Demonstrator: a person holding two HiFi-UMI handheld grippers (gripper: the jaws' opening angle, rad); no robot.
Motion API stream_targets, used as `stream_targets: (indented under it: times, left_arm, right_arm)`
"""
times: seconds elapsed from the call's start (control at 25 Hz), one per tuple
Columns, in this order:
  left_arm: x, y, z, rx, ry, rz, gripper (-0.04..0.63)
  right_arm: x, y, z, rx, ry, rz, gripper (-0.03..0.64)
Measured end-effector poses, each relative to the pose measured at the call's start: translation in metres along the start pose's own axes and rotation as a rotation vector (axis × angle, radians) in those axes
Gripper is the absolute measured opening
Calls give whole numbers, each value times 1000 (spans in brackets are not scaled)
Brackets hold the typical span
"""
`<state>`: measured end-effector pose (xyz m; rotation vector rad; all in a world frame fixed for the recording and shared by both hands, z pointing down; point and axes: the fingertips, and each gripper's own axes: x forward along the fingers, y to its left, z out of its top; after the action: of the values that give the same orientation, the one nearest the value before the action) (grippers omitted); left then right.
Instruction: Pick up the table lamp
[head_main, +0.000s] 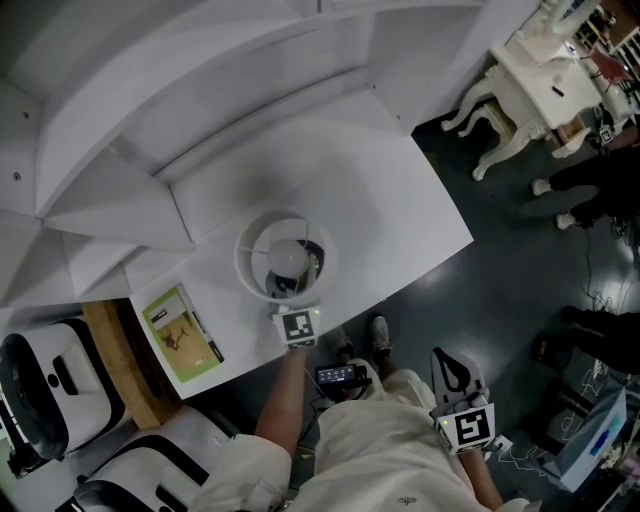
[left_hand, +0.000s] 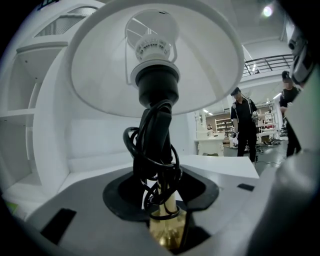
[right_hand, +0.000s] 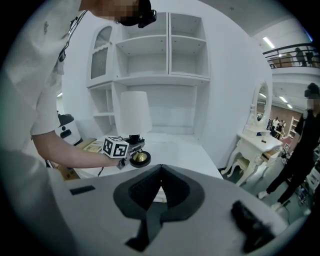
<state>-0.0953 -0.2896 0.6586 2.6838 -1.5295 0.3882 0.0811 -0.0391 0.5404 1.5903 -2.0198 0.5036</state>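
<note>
White desk (head_main: 400, 200) holds white-shaded, brass-stemmed table lamp (head_main: 287, 258).

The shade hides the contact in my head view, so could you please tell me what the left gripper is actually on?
Observer: The left gripper has its jaws closed on the brass stem of the table lamp, low down near the base.
Operator: Thank you. Is anything else near the grip?
Observer: A black cord is wound round the stem, and its lowest loop lies just above the jaws.
Operator: Is the lamp off the table yet?
Observer: It seems not. In the right gripper view the round base looks to rest on the white table.
</note>
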Motion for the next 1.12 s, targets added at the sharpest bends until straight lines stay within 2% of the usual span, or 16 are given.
stream_targets:
  times: [0.28, 0.64, 0.88, 1.12]
  left_arm:
    - [-2, 0, 0, -23, 27, -6, 166]
    - [-5, -2, 9, -29, 19, -11, 160]
    - [-9, -4, 33, -34, -3, -13, 158]
    - [-20, 1, 64, -47, -12, 1, 158]
  right_arm:
    - [-1, 0, 0, -2, -4, 3, 12]
    - [-1, -2, -4, 0, -4, 16, 12]
    - [-3, -8, -4, -3, -18, 22, 12]
    - [-1, -10, 15, -14, -89, 46, 12]
